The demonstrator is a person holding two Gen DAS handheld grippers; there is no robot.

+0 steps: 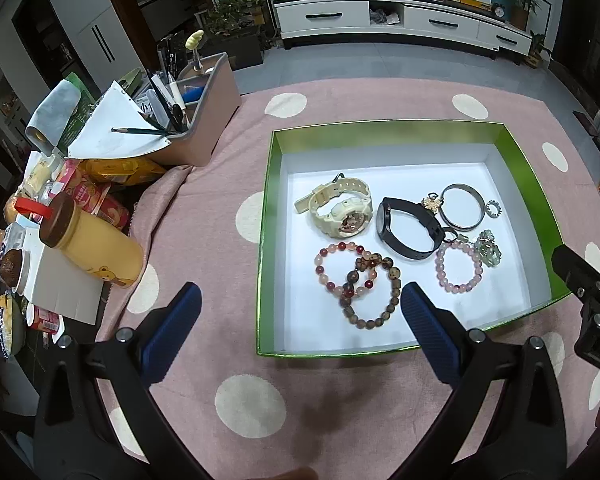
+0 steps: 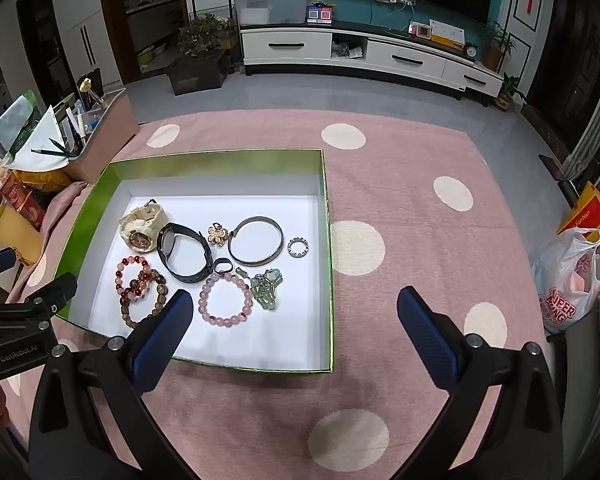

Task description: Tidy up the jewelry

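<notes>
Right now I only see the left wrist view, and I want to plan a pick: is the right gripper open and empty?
Observer: Yes. The right gripper is open, with nothing between its fingers.
Operator: Where is it pointing?
Observer: At the near right corner of the green box. One finger is over the box and the other is over the pink cloth.
Operator: What's further right?
Observer: A white plastic bag with red print, at the cloth's edge.
</notes>
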